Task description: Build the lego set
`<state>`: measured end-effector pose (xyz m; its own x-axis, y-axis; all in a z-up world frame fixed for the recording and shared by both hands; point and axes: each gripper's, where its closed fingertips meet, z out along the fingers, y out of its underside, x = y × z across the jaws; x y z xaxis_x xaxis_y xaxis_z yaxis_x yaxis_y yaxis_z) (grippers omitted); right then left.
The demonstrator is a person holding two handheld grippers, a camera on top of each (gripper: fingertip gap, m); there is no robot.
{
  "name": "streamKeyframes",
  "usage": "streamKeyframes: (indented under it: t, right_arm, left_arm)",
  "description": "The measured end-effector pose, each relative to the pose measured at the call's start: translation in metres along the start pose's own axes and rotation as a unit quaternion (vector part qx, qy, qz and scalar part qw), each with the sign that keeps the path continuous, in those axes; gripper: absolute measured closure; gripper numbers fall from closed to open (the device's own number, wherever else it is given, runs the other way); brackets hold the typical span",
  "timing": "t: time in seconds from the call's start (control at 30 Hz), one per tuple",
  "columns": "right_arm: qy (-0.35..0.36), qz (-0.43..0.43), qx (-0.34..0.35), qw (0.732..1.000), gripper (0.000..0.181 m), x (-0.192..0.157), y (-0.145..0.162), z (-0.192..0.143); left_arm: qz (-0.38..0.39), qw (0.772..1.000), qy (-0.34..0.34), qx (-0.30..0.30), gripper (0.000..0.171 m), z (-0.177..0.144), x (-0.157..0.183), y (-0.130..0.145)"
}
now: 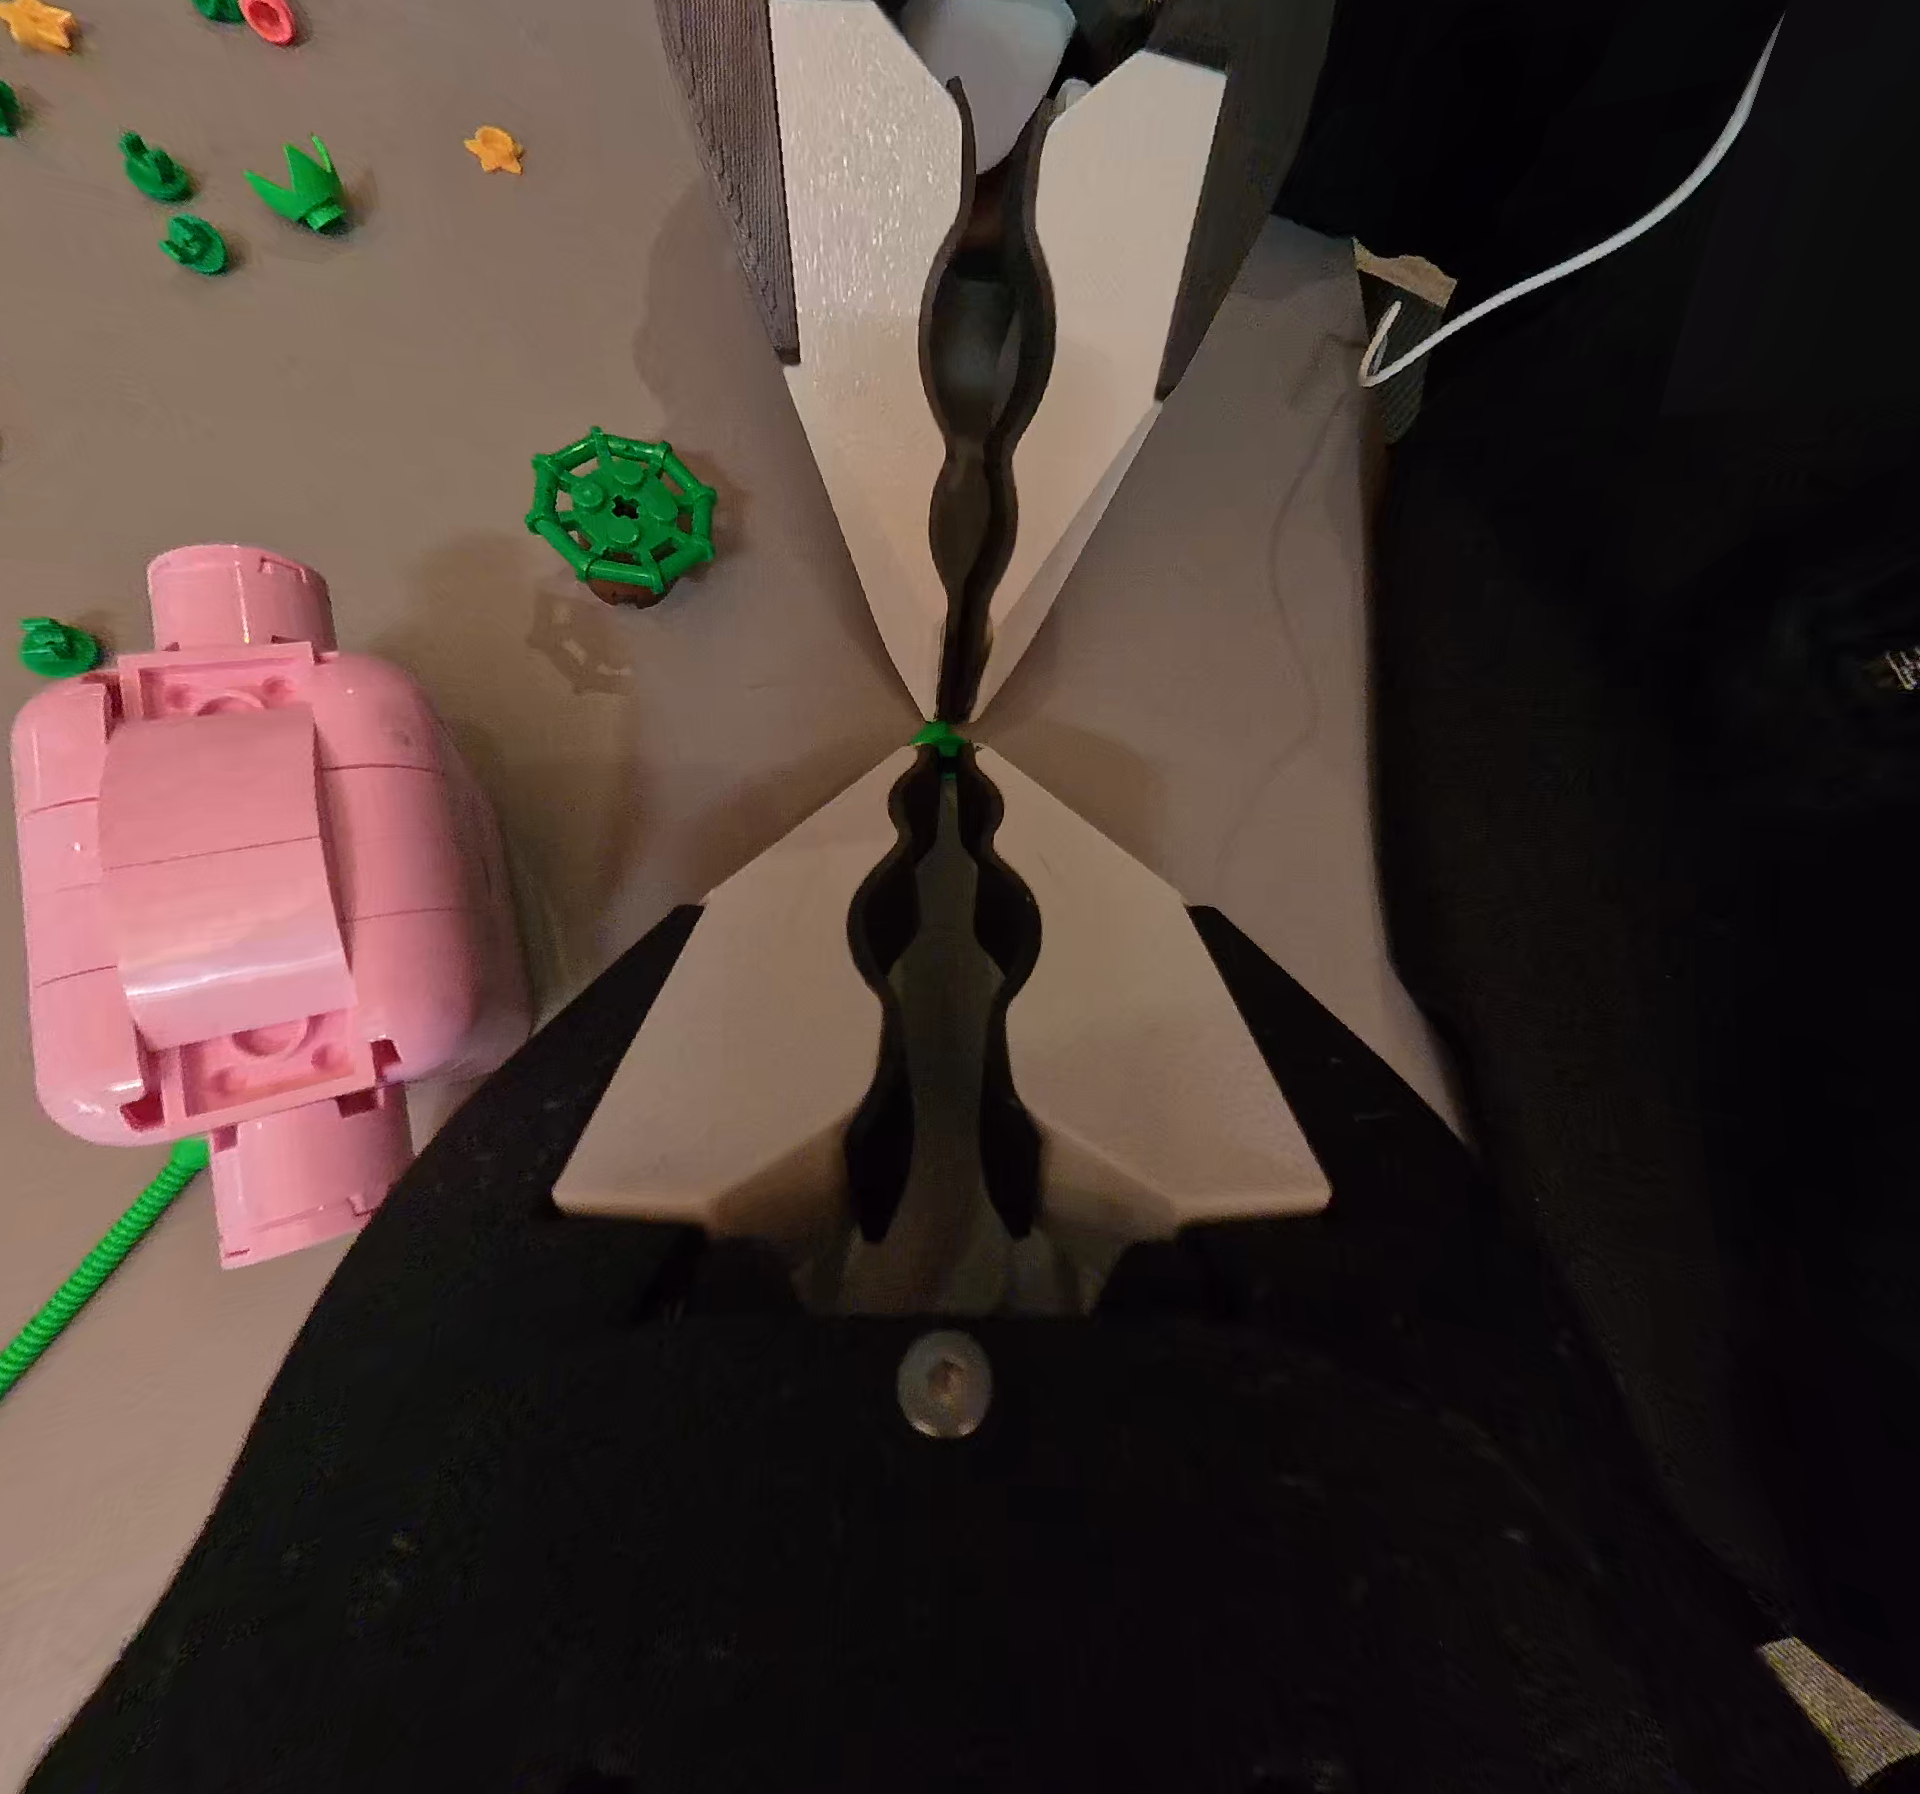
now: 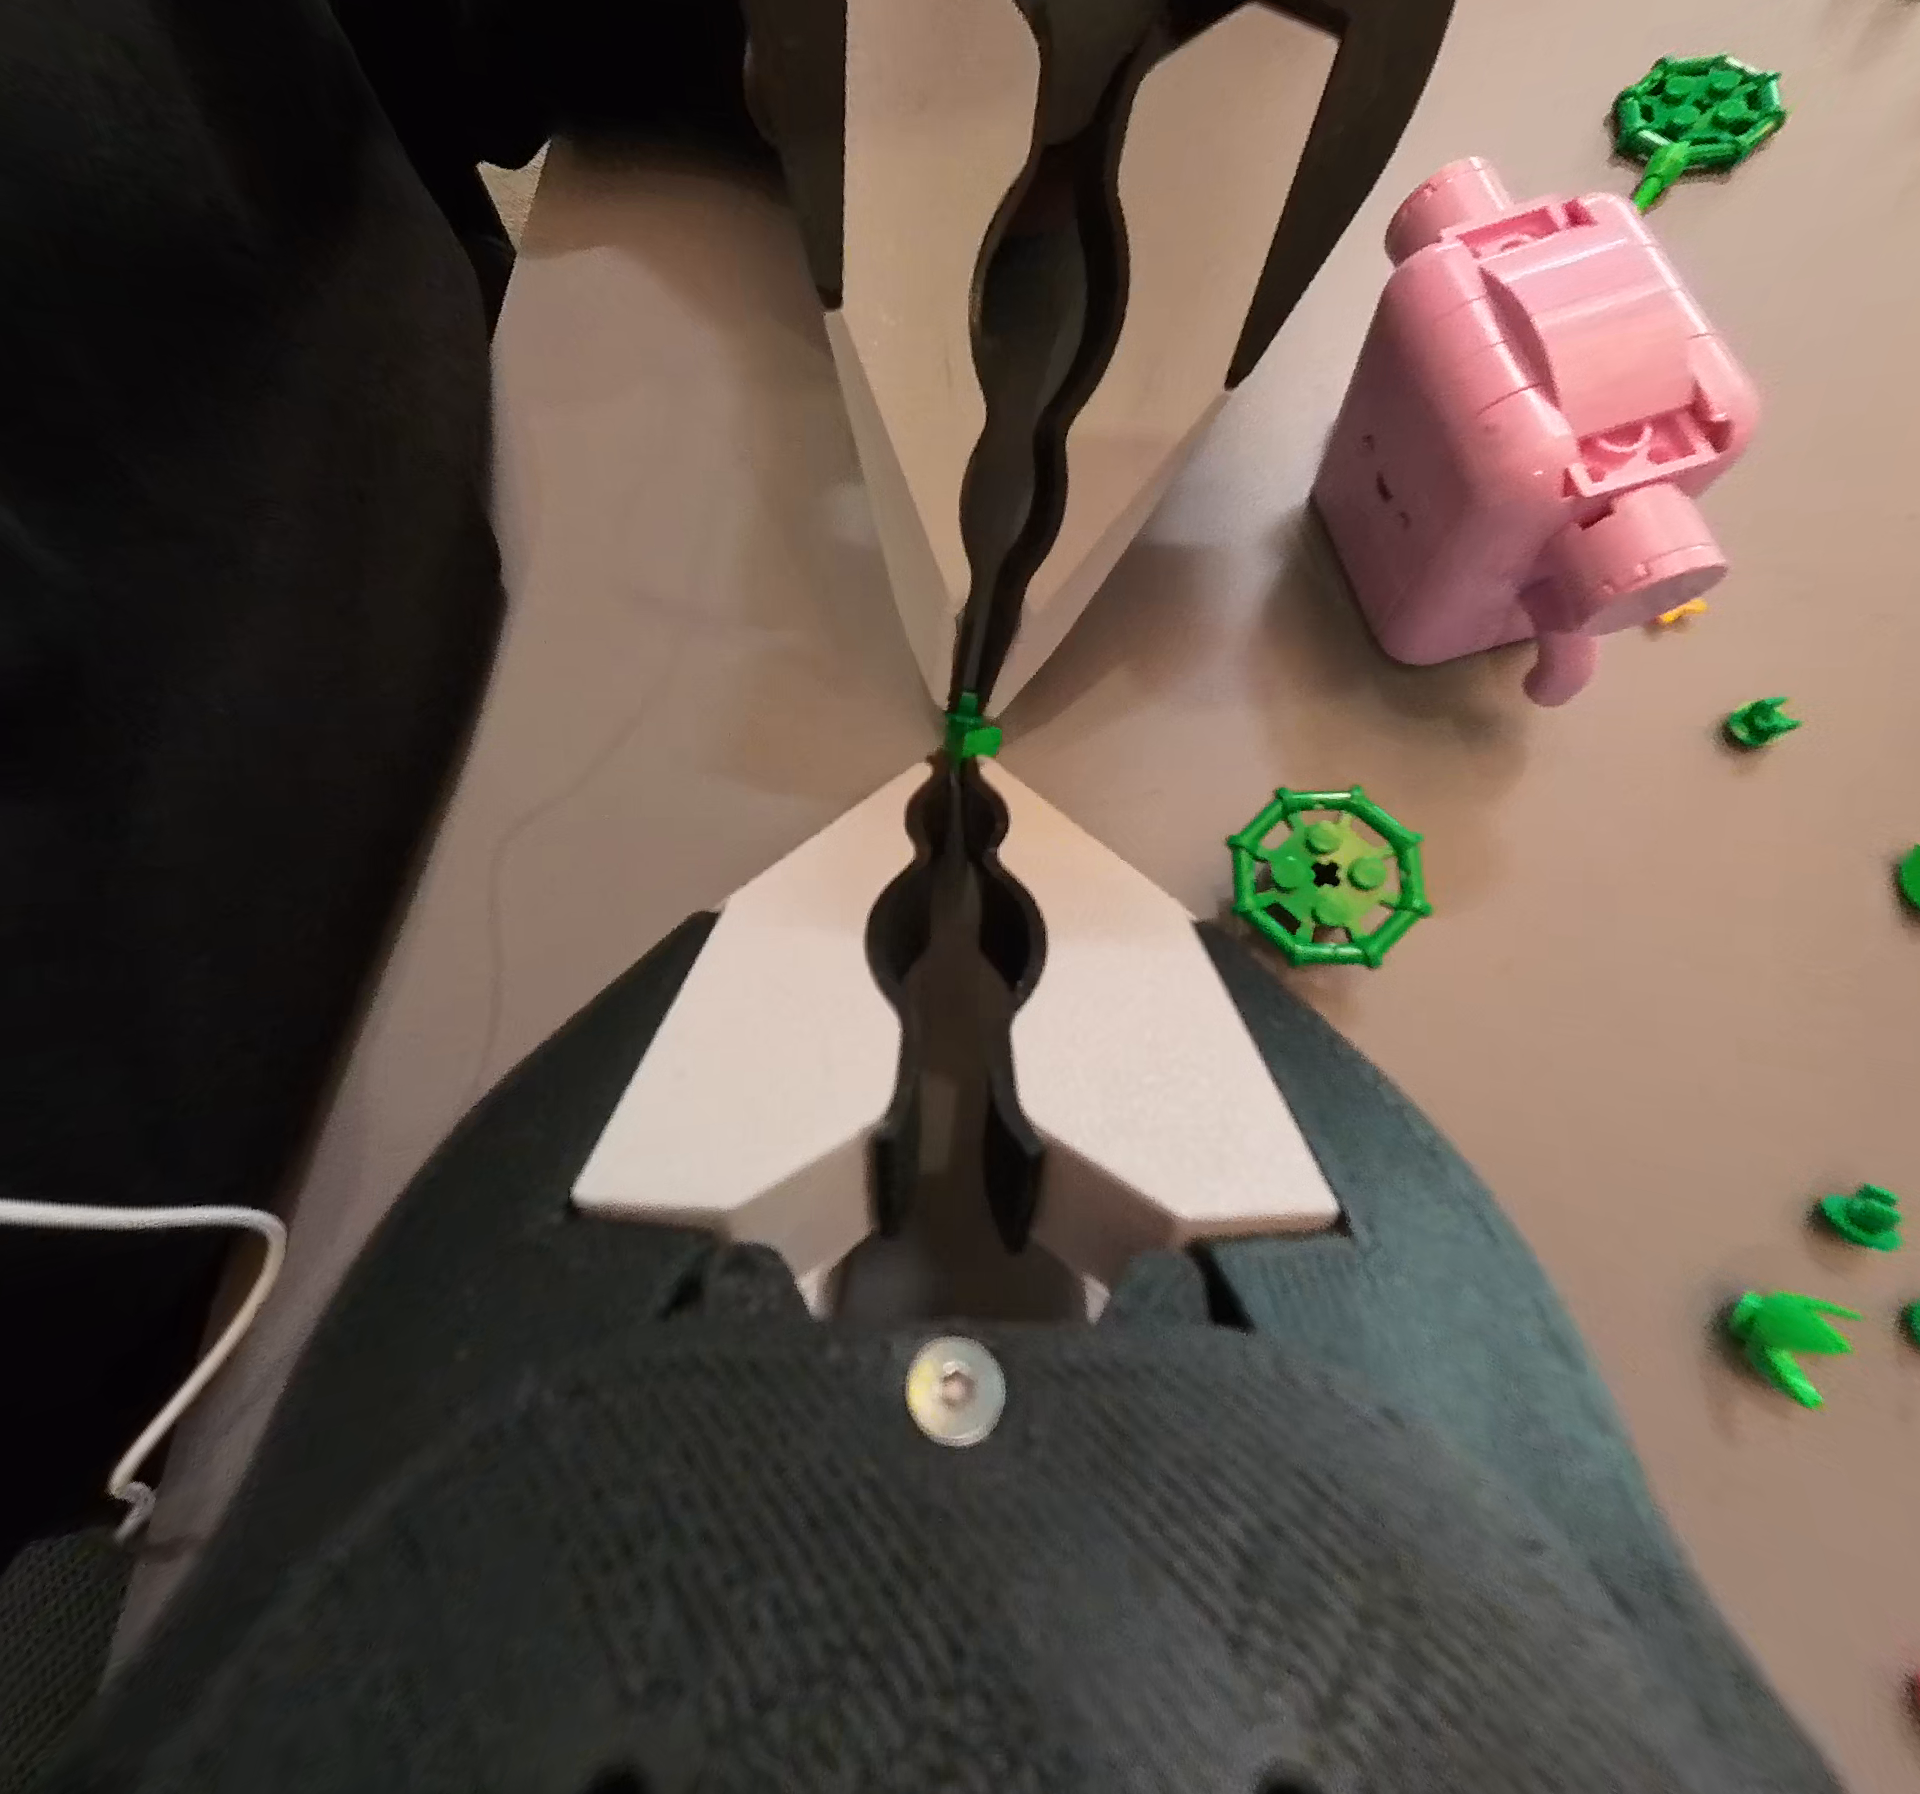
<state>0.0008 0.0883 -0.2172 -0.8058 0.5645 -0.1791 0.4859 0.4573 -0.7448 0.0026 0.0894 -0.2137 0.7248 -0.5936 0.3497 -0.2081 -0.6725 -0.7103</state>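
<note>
- Left wrist view: the left gripper [image 1: 940,757] has its jaws pressed together on a small green piece [image 1: 940,735], pinched at the very tips.
- Meeting it tip to tip from the far side, the right gripper [image 1: 954,705] also has its jaws pressed onto the same piece.
- Right wrist view shows that piece [image 2: 966,734] as a tiny green block between the two sets of tips, held above the tan table [image 2: 644,497].
- Beside the grippers, a green web-shaped round plate [image 1: 621,515] lies on the table.
- Near it sits the pink lego build [image 1: 239,892], on its side.
- Farther off, small green leaf pieces [image 1: 301,186] and orange star pieces [image 1: 495,150] lie scattered.
</note>
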Motion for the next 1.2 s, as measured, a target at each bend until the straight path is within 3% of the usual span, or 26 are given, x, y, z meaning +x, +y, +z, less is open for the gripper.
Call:
streamKeyframes:
  t: [0.47,1.2]
  right_arm:
    - [0.023,-0.007,-0.002,1.000,0.179,0.0019,-0.0036,0.0021]
    - [0.003,0.027,0.001,1.000,0.179,0.0023,-0.0005,0.0018]
  left_arm:
    - [-0.003,1.000,0.001,-0.007,0.171,0.0013,-0.0001,0.0020]
    - [-0.001,1.000,-0.005,-0.010,0.171,0.0021,-0.0009,0.0031]
